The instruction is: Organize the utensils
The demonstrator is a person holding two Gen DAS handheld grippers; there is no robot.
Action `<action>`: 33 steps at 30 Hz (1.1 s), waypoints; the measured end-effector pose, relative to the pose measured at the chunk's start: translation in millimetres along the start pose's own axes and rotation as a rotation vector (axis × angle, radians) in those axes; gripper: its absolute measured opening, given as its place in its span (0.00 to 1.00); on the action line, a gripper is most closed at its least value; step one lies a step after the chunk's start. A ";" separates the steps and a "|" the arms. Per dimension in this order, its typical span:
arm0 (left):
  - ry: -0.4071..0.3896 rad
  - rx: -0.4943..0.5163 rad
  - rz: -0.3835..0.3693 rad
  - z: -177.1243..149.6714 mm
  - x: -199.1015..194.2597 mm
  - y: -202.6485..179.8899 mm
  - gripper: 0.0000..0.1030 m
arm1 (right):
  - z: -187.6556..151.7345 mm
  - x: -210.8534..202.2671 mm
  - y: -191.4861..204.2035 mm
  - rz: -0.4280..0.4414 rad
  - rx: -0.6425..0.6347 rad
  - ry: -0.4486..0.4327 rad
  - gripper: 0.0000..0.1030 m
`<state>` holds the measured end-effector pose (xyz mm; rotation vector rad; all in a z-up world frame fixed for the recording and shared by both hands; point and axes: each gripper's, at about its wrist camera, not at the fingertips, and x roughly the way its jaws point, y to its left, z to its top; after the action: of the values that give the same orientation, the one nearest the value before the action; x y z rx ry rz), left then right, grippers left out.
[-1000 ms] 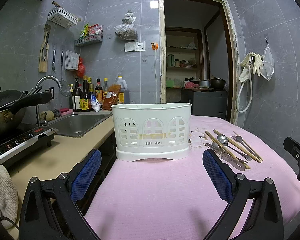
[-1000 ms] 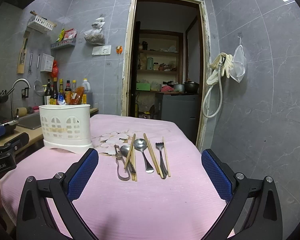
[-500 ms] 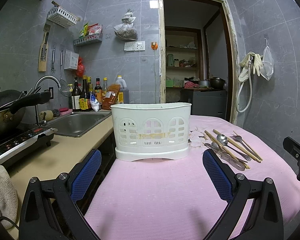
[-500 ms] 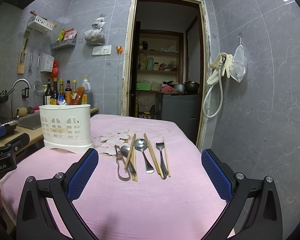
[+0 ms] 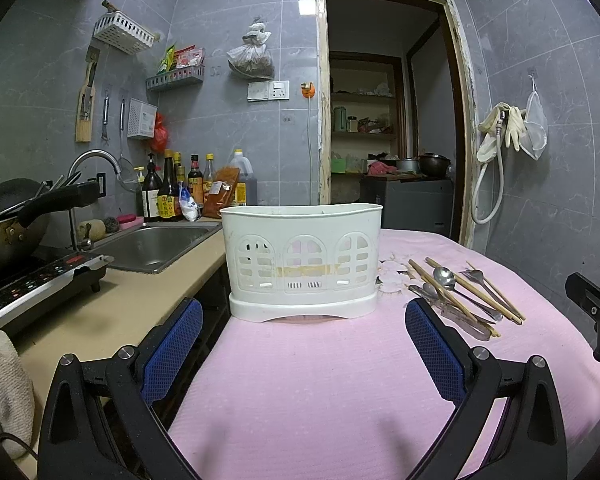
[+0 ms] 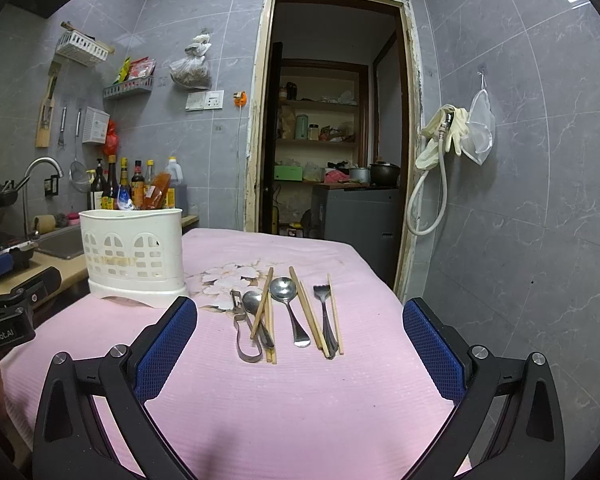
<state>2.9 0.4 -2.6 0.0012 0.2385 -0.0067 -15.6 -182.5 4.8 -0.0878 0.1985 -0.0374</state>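
My right tongs (image 6: 300, 344) gape wide above the pink surface (image 6: 340, 400), facing spoons (image 6: 290, 306), fork (image 6: 325, 312) and chopsticks (image 6: 306, 312) beside the white caddy (image 6: 134, 254).

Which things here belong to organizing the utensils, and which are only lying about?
For the job:
white caddy
two spoons
fork
chopsticks
peeler

Just lying about:
sauce bottles
sink
wok
induction cooker
rubber gloves
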 end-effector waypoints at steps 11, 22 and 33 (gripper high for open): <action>0.001 -0.002 0.000 -4.6 3.0 -1.2 0.97 | -0.2 0.7 0.4 0.000 0.000 0.001 1.00; 0.003 -0.002 -0.001 -4.1 3.2 -0.8 0.97 | -0.1 -0.6 1.8 -0.001 0.002 -0.001 1.00; 0.006 -0.003 -0.001 -8.5 6.6 -1.2 0.97 | 1.2 -1.5 -1.4 0.000 0.001 0.000 1.00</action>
<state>7.3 -0.8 -12.4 -0.0016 0.2446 -0.0074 -16.9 -183.7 6.4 -0.0864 0.1983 -0.0379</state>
